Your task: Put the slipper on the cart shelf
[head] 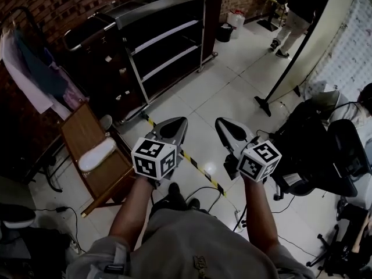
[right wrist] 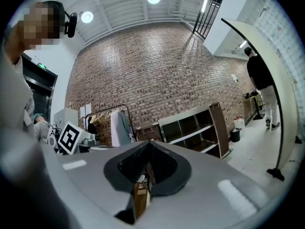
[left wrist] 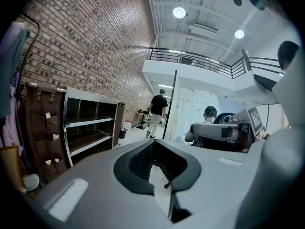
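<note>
A white slipper (head: 96,154) lies on a low wooden rack (head: 87,129) at the left of the head view, and a second pale slipper (head: 106,121) shows just behind it. The black cart with metal shelves (head: 165,42) stands farther back; its shelves (left wrist: 88,128) look bare, and they also show in the right gripper view (right wrist: 195,130). My left gripper (head: 174,124) and right gripper (head: 224,124) hover side by side over the tiled floor, well to the right of the slipper. Both are shut with nothing between the jaws.
A clothes rail with hanging garments (head: 29,74) is at the far left. A person (head: 293,10) walks away at the back right, past a tall leaning panel on a stand (head: 308,45). Office chairs (head: 325,150) crowd the right. Yellow-black tape (head: 192,161) and cables cross the floor.
</note>
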`<act>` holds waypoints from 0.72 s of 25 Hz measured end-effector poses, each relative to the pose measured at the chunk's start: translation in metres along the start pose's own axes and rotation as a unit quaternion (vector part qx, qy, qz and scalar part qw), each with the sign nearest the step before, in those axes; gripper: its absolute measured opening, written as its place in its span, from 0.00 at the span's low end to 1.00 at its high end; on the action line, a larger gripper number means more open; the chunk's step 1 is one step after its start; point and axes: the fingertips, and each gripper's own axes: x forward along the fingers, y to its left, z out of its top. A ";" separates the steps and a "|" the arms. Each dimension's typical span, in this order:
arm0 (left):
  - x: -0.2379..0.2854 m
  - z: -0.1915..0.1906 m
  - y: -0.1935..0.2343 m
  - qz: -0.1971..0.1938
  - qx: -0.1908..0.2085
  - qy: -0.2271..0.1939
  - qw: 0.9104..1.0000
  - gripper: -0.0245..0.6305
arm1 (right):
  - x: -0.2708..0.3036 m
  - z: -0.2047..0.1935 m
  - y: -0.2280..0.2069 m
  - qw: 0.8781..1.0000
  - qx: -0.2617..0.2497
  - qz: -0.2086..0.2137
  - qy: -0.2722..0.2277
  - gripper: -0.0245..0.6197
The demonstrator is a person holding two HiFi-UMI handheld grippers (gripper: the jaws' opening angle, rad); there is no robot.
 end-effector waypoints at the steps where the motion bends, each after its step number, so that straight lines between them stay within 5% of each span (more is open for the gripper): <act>1: 0.008 0.001 0.004 0.001 0.000 0.001 1.000 0.05 | 0.005 0.000 -0.008 1.000 0.001 0.001 0.001 0.04; 7: 0.066 0.002 0.046 0.006 -0.007 0.005 1.000 0.05 | 0.048 -0.002 -0.065 1.000 0.006 -0.003 0.014 0.04; 18: 0.180 0.047 0.185 0.031 -0.046 -0.012 0.998 0.05 | 0.206 0.038 -0.170 0.998 -0.018 0.018 0.050 0.04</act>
